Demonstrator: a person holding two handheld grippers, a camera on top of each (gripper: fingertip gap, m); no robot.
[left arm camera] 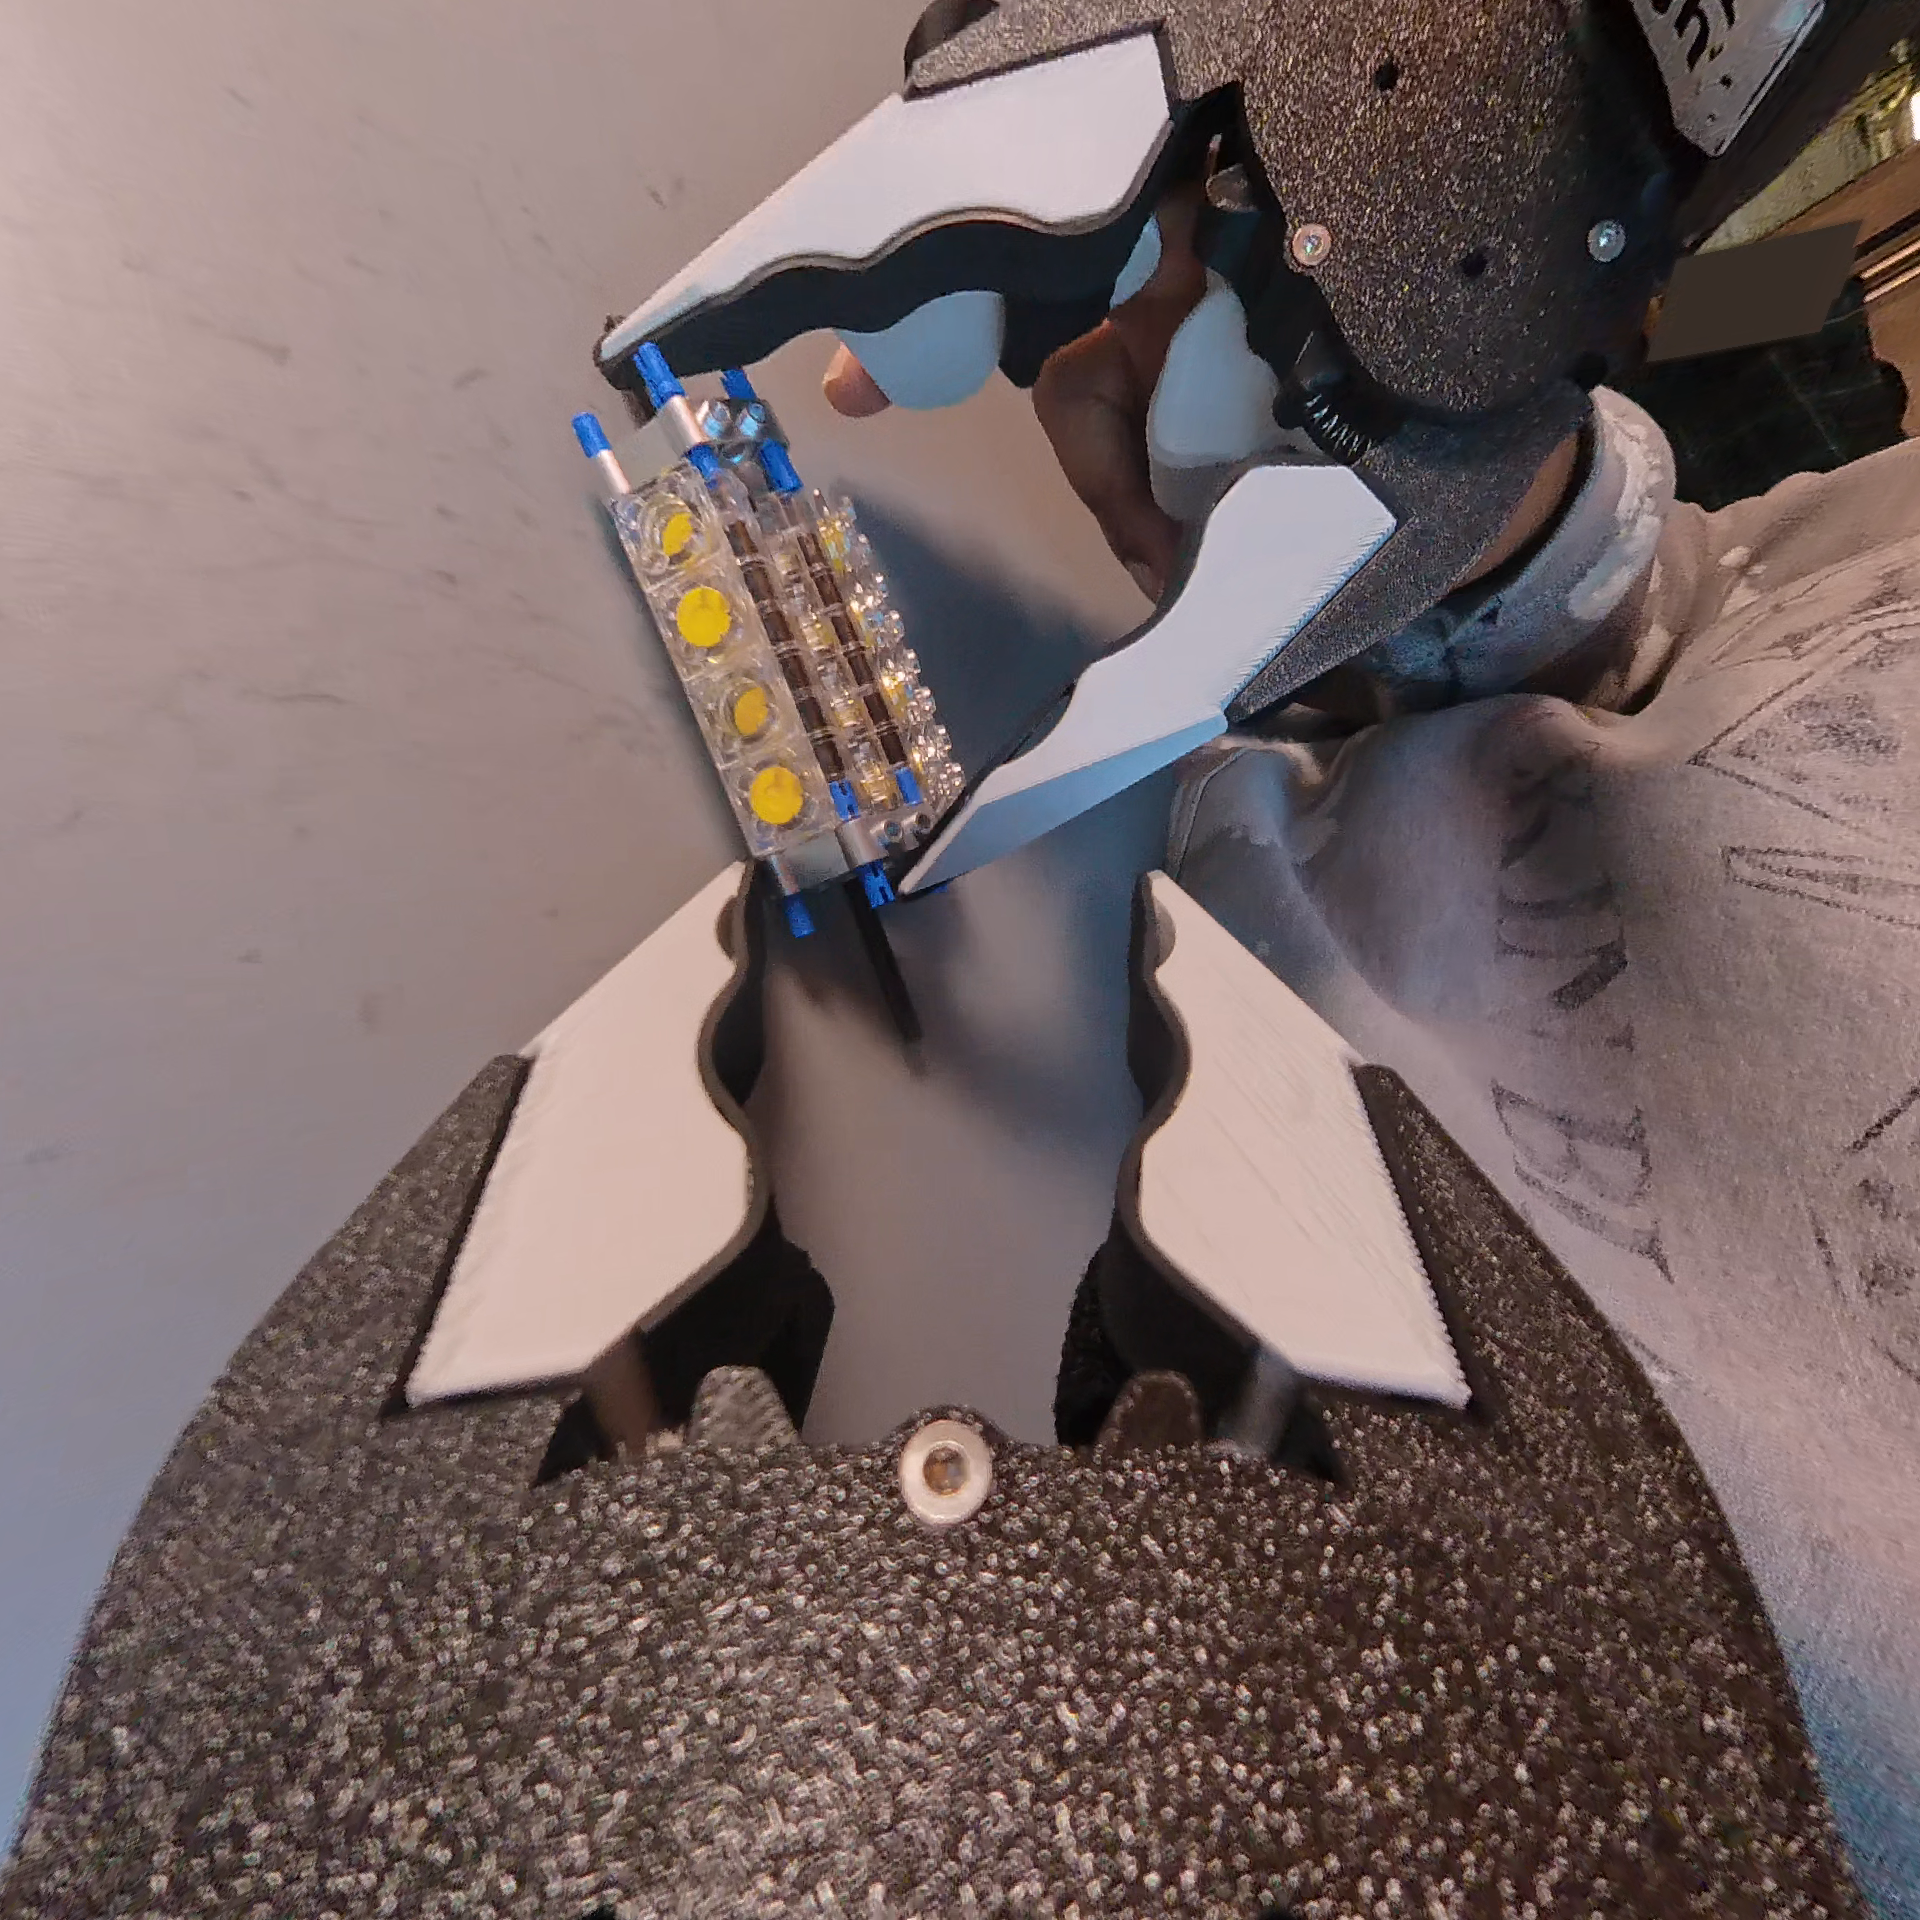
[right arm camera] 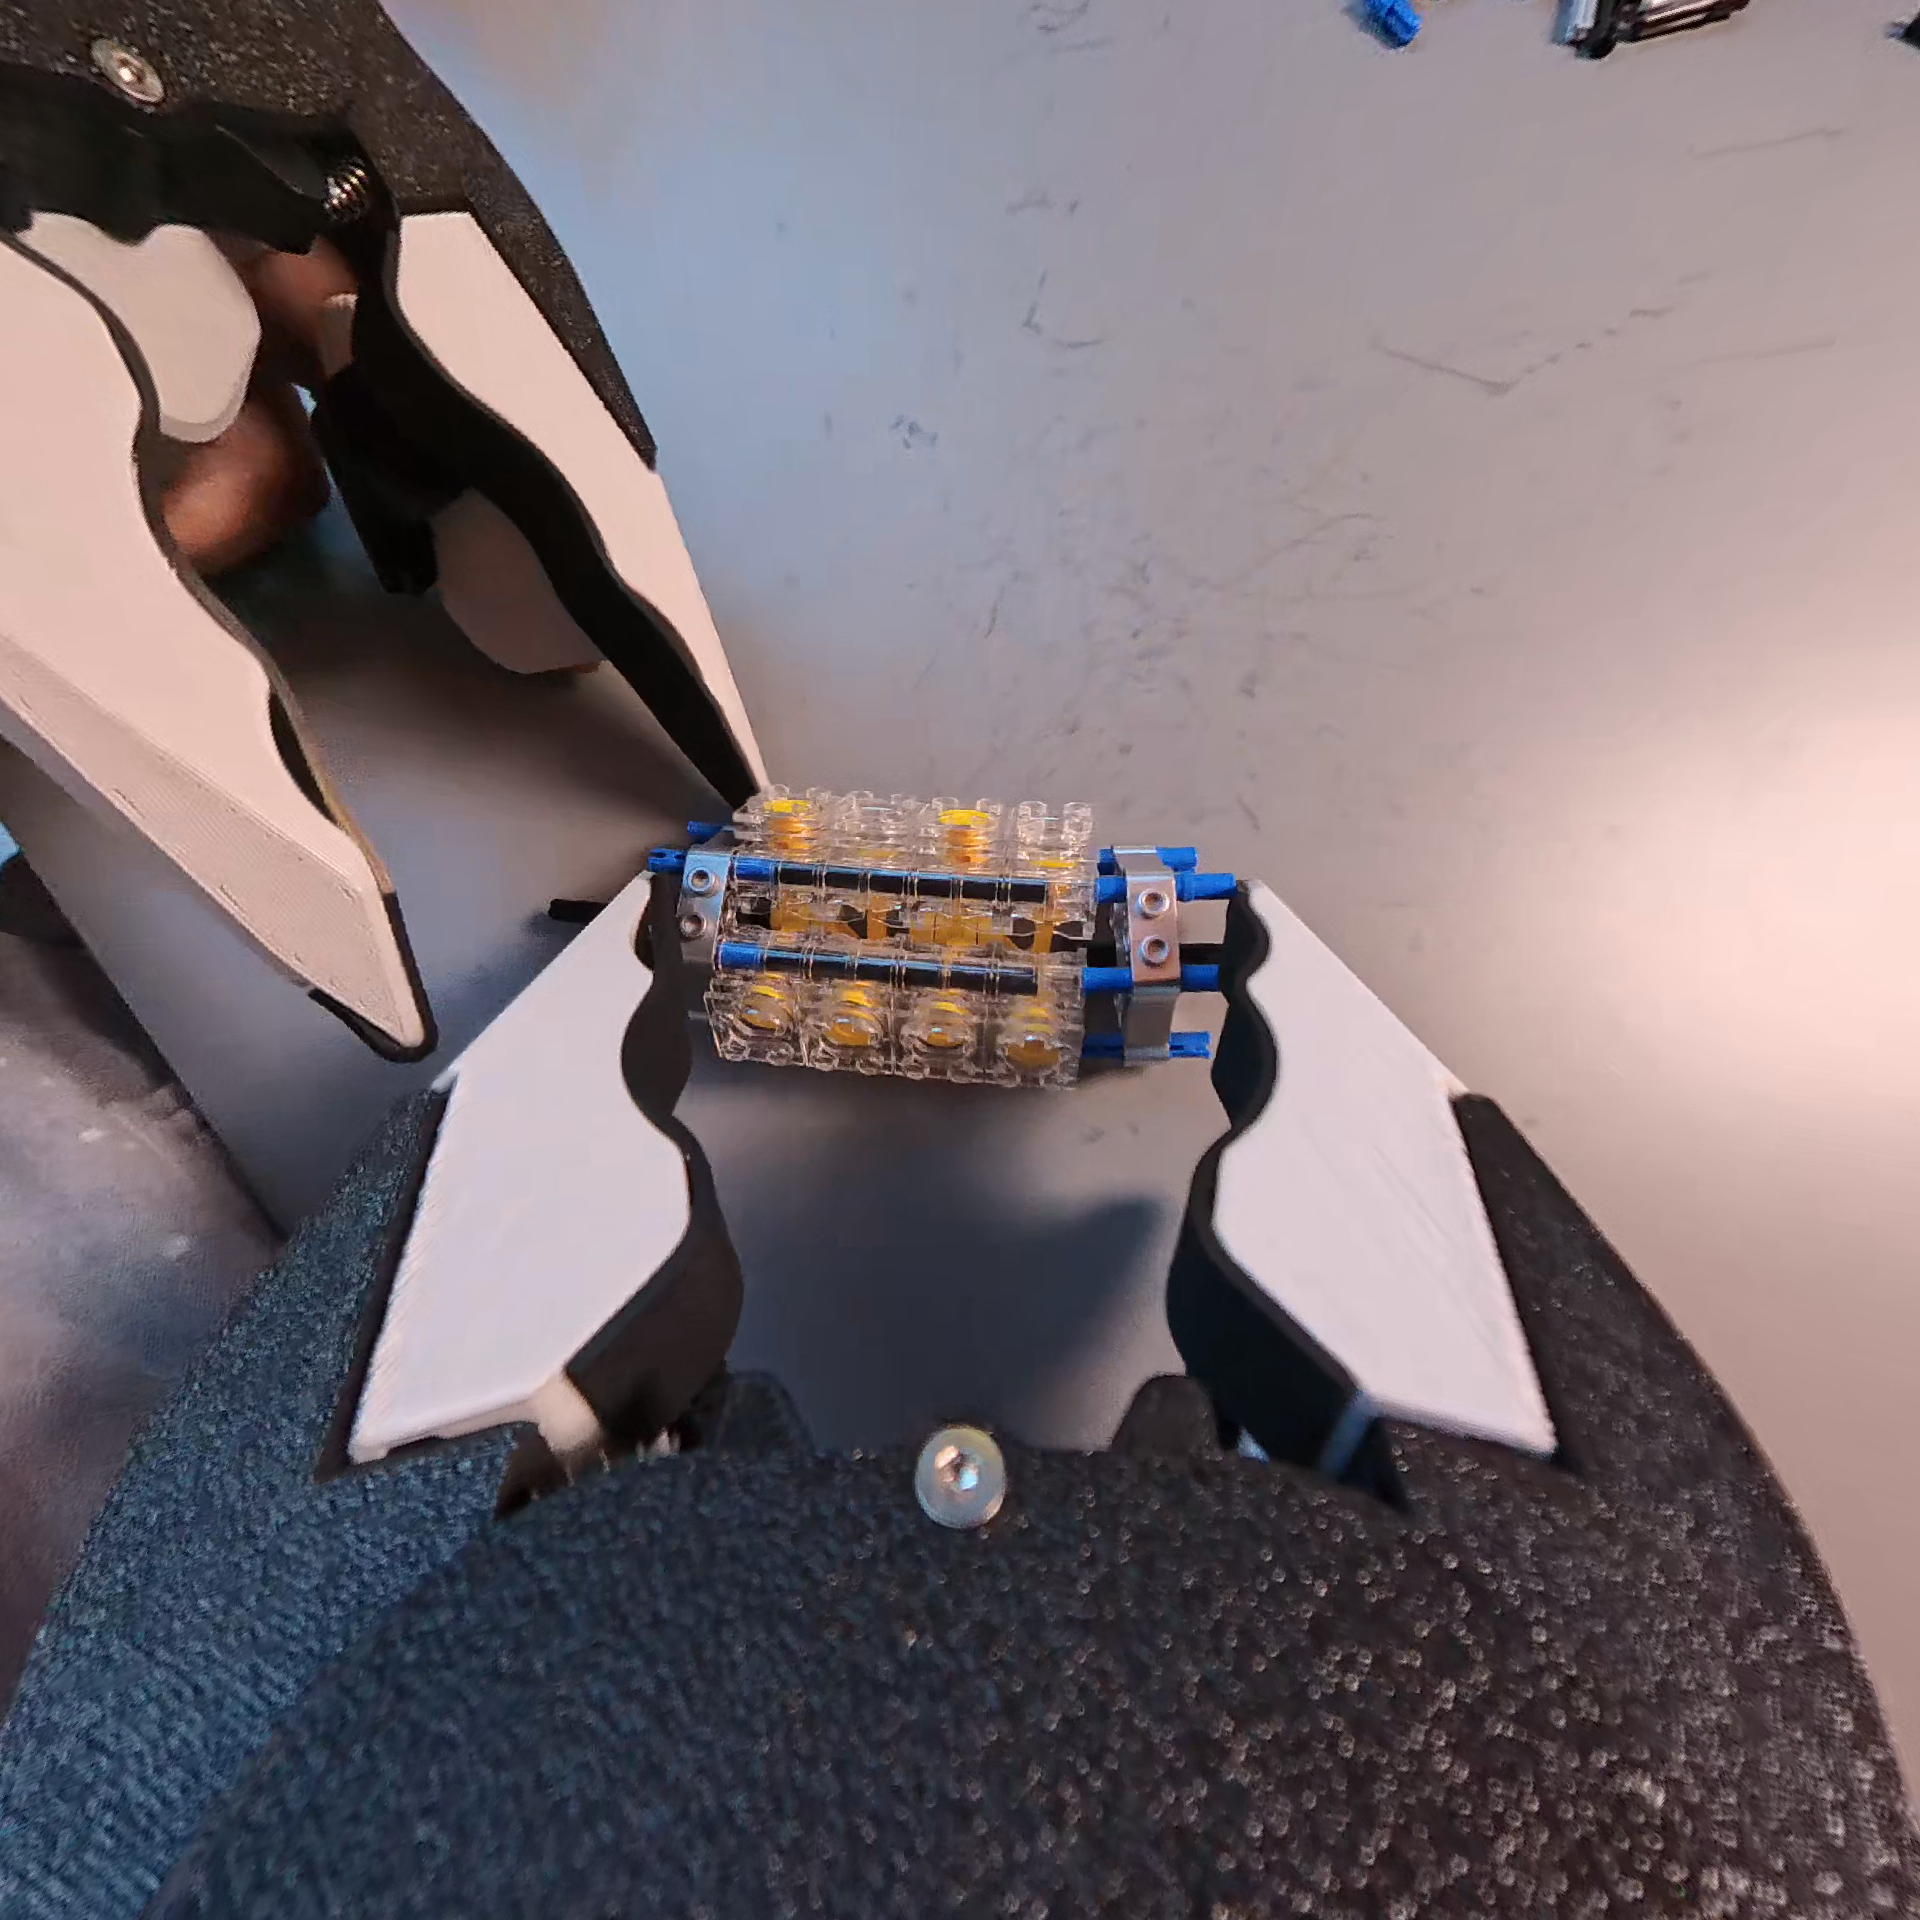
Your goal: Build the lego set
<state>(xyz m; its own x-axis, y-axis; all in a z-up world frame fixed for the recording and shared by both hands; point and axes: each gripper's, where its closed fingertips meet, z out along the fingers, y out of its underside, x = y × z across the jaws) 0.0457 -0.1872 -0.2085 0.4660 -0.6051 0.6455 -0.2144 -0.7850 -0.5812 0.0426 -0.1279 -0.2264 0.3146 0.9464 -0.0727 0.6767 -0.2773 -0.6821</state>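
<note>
Right claw [right arm camera: 940, 951]: nearest the lens in the right wrist view, speckled dark body, white fingers with black wavy inner edges. Clamped on the brick assembly, one fingertip at each end, so the assembly's long axis spans the gap from tip to tip.

Left claw [left arm camera: 940, 940]: same build, jaws spread, gripping nothing. It lies just beside the assembly's lower end as its own view shows it; one fingertip [left arm camera: 743, 883] is almost touching the blue pins there, contact not certain. Of the two, the right claw is on the assembly and the left merely near.

Desk [right arm camera: 1351, 520]: pale grey, scuffed, behind and below the assembly; whether the assembly rests on it or is raised clear of it, I cannot tell.

Person's sleeve [left arm camera: 1558, 935]: light fabric, on the side of the assembly towards the right claw's body.

Brick assembly [right arm camera: 899, 945]: clear blocks in rows with yellow round parts inside, dark rods along its length, grey end brackets, blue pins at both ends.

Small loose parts [right arm camera: 1387, 19]: blue and dark, on the desk well apart from the assembly.
</note>
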